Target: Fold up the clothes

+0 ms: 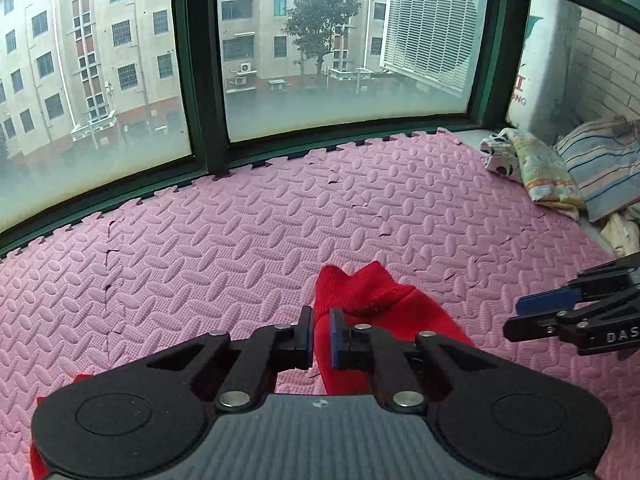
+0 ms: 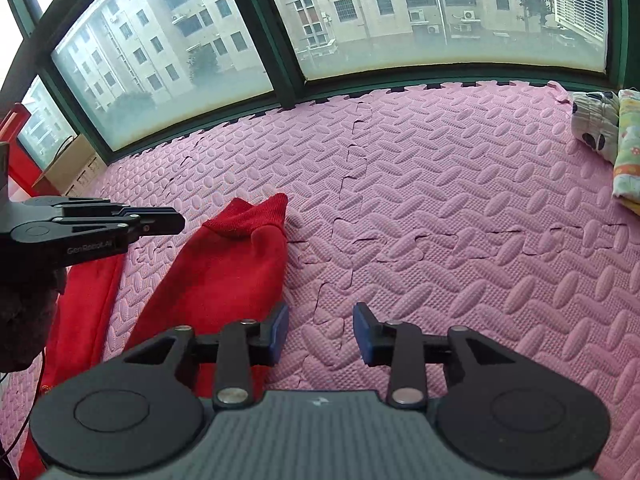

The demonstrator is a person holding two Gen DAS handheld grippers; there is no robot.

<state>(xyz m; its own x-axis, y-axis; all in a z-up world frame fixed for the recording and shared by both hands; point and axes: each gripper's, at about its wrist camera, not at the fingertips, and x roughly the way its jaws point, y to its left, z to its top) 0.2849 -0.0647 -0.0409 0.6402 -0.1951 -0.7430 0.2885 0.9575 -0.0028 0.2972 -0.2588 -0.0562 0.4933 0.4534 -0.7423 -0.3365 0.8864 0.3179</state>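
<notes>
A red garment (image 2: 224,276) lies on the pink foam mat (image 2: 440,220), one long part ending in a ribbed cuff (image 2: 248,216). In the left wrist view the red garment (image 1: 372,304) runs up between the jaws of my left gripper (image 1: 321,330), which stand narrowly apart with the cloth in the gap. In the right wrist view the left gripper (image 2: 176,222) hovers beside the cuff and looks closed. My right gripper (image 2: 320,332) is open and empty, just right of the garment above the mat. It also shows at the right edge of the left wrist view (image 1: 532,312).
A green-framed window (image 1: 200,80) borders the mat's far edge. A pile of patterned and striped fabrics (image 1: 560,168) sits at the far right by a brick wall. A red frame and a cardboard box (image 2: 60,168) stand at the far left.
</notes>
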